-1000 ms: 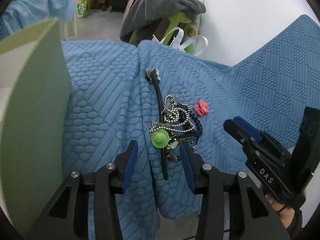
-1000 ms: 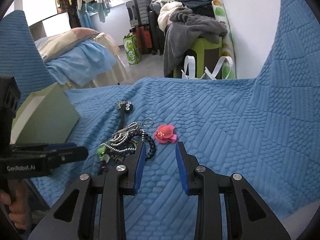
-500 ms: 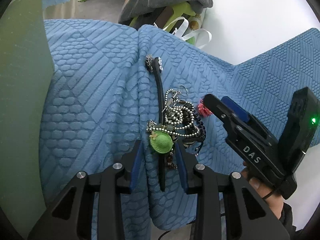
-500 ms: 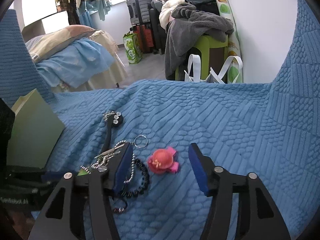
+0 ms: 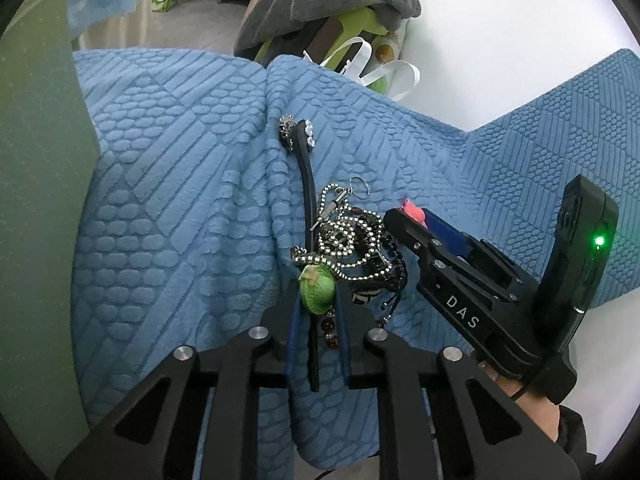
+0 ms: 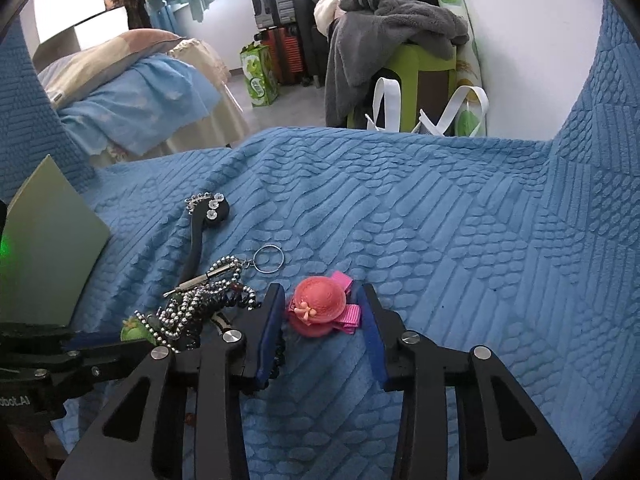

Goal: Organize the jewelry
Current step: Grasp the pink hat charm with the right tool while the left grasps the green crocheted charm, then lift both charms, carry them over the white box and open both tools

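A tangle of jewelry (image 5: 352,240) lies on the blue quilted cloth (image 5: 180,220): bead chains, a key ring and a long black strap (image 5: 306,184). At its near end sits a green hat clip (image 5: 316,290). My left gripper (image 5: 318,304) is closing, and its pads press the green hat clip from both sides, with the strap running between the fingers. A pink hat clip (image 6: 320,308) lies just right of the tangle (image 6: 208,304). My right gripper (image 6: 322,300) straddles it and is closing, its pads a sliver off each side. Its finger hides most of the pink hat clip (image 5: 414,212) in the left wrist view.
A tall pale-green box (image 5: 36,200) stands on the cloth at the left, also the box (image 6: 48,252) in the right wrist view. Beyond the cloth's far edge are a grey garment on a green stool (image 6: 400,12), bags and a bed (image 6: 132,80).
My left gripper pushed forward over the tangle and narrowed around the green hat clip. My right gripper dropped toward the pink hat clip, widened, then narrowed on either side of it.
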Demonstrator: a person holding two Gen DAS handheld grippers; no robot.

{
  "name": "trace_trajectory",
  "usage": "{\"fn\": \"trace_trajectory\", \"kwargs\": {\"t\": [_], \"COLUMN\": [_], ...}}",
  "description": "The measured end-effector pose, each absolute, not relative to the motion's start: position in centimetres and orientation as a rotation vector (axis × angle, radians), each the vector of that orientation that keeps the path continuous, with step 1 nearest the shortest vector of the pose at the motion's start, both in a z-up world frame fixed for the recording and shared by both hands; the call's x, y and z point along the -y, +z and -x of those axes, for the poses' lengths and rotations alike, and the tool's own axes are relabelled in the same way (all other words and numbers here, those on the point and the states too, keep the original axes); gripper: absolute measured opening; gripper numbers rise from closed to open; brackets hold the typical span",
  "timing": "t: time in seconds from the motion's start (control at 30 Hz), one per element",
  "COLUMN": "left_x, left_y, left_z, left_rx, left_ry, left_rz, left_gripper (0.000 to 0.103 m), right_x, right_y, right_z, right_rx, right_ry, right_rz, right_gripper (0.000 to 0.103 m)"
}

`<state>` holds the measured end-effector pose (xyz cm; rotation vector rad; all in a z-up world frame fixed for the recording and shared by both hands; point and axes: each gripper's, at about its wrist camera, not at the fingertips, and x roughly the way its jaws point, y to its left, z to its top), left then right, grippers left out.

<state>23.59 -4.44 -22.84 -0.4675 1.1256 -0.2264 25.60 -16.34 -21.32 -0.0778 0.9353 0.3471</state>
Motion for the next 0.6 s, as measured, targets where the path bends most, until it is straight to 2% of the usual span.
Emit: {"fn": "trace_trajectory", "kwargs": {"t": [0.6], "left_x": [3.3], "left_y": [-17.9], "left_z": [-20.7], "left_rx": [-1.027], "left_ry": [-0.169], "left_rz": [0.36], "left_gripper": [0.016], "right_x": [17.5], "right_y": [-16.9], "right_z": [-21.3], "right_rx": [-0.895], "right_ry": [0.317], "right_rz": [0.039], "right_gripper": [0.035]}}
